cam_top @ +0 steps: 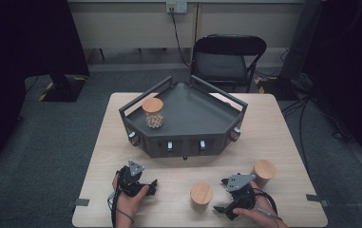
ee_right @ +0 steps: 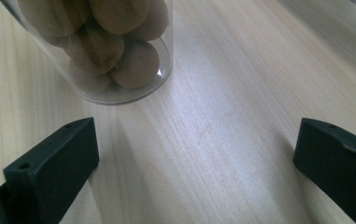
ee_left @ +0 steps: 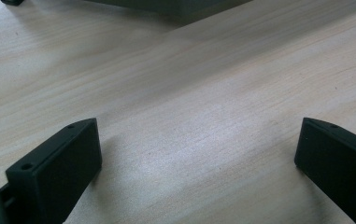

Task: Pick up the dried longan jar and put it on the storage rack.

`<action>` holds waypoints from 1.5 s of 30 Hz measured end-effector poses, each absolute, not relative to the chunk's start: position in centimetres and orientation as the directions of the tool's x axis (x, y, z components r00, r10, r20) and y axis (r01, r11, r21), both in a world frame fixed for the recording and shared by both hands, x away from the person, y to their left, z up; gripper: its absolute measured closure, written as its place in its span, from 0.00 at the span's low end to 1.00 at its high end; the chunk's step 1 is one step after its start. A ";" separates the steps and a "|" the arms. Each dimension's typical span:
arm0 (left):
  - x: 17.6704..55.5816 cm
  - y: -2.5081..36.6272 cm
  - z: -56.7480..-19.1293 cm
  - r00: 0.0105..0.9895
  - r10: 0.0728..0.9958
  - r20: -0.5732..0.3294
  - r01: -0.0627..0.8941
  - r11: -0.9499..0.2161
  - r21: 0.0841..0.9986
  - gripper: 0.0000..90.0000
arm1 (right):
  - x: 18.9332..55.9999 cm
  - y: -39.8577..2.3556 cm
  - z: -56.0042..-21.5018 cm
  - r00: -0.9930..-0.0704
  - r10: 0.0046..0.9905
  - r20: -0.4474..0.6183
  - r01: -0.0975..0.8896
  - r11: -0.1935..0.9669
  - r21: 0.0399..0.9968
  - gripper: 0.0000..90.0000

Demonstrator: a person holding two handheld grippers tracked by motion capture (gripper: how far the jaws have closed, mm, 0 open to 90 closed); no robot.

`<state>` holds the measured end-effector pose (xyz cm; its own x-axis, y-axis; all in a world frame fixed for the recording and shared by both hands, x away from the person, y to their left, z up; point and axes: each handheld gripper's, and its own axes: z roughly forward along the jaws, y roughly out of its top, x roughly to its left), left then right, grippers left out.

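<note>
The right gripper (cam_top: 222, 194) is held agape just right of the nearest jar (cam_top: 201, 194), which stands in front of the tray (cam_top: 188, 114); approached off-centre, the jar could be tipped; the left gripper (cam_top: 151, 186), left of the jar, is likewise spread and empty.

A light wooden table (cam_top: 273, 133) on grey carpet holds a dark grey angular tray (cam_top: 193, 114) at its centre back, with two wooden-lidded glass jars nearer the front: one at the middle (cam_top: 201, 194), one further right (cam_top: 264, 172)
</note>
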<state>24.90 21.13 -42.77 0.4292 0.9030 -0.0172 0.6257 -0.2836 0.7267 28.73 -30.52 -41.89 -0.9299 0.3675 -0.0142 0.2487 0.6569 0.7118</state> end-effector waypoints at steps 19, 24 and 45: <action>24.9 21.1 -42.8 0.429 0.903 -0.017 0.626 -0.284 0.727 0.00 | 28.7 -29.9 -41.8 -0.945 0.328 -0.010 0.224 0.667 0.710 0.00; 24.9 21.1 -42.8 0.429 0.903 -0.017 0.626 -0.283 0.727 0.00 | 28.8 -29.8 -41.7 -0.948 0.319 -0.005 0.218 0.660 0.719 0.01; 24.9 21.1 -42.8 0.429 0.903 -0.018 0.626 -0.283 0.727 0.00 | 28.9 -28.0 -42.0 -0.955 0.295 0.035 0.215 0.604 0.768 0.01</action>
